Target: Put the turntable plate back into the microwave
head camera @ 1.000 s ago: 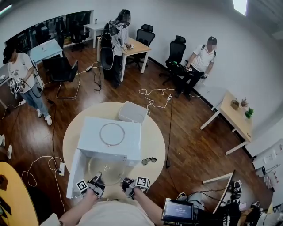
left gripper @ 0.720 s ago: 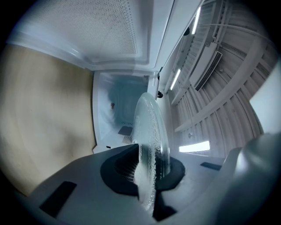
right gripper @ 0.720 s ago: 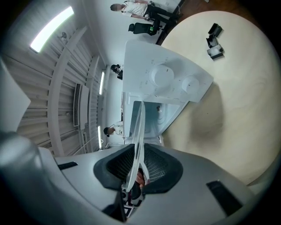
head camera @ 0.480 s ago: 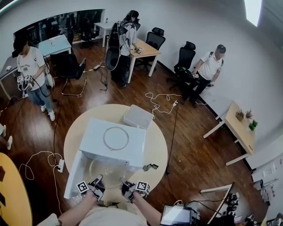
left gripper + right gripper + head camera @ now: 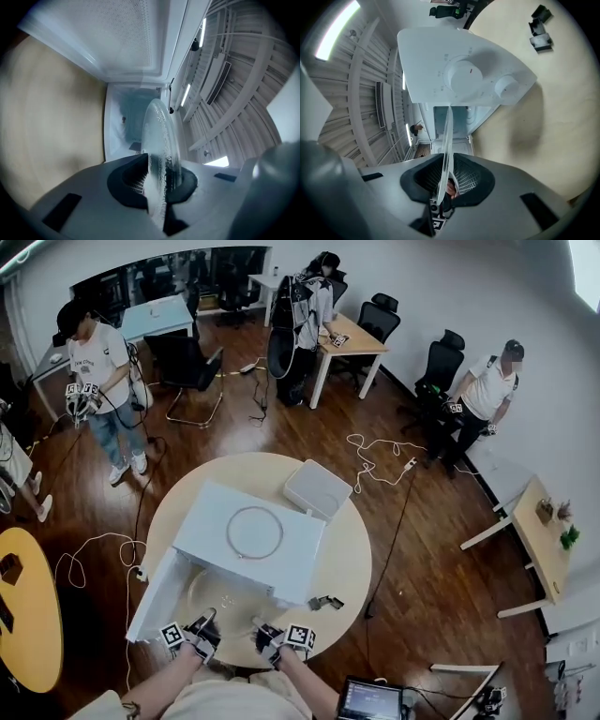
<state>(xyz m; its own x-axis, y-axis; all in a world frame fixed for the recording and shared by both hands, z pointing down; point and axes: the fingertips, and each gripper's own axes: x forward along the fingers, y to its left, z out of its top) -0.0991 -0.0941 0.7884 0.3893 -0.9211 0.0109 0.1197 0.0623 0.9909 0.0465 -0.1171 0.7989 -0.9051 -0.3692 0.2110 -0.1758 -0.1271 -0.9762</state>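
Turntable plate [image 5: 228, 599], clear glass, hangs at the mouth of the open microwave [image 5: 281, 563], lower centre of the head view, seemingly partly inside; left gripper [image 5: 159, 176] is clamped tight on its near rim; right gripper [image 5: 447, 176], its jaws just having been closing, pinches the rim too; roller ring [image 5: 228, 533] lies on the microwave's roof, so the plate may seat badly without it; slick glass could slip, and an uneven push could knock it against the cavity wall.
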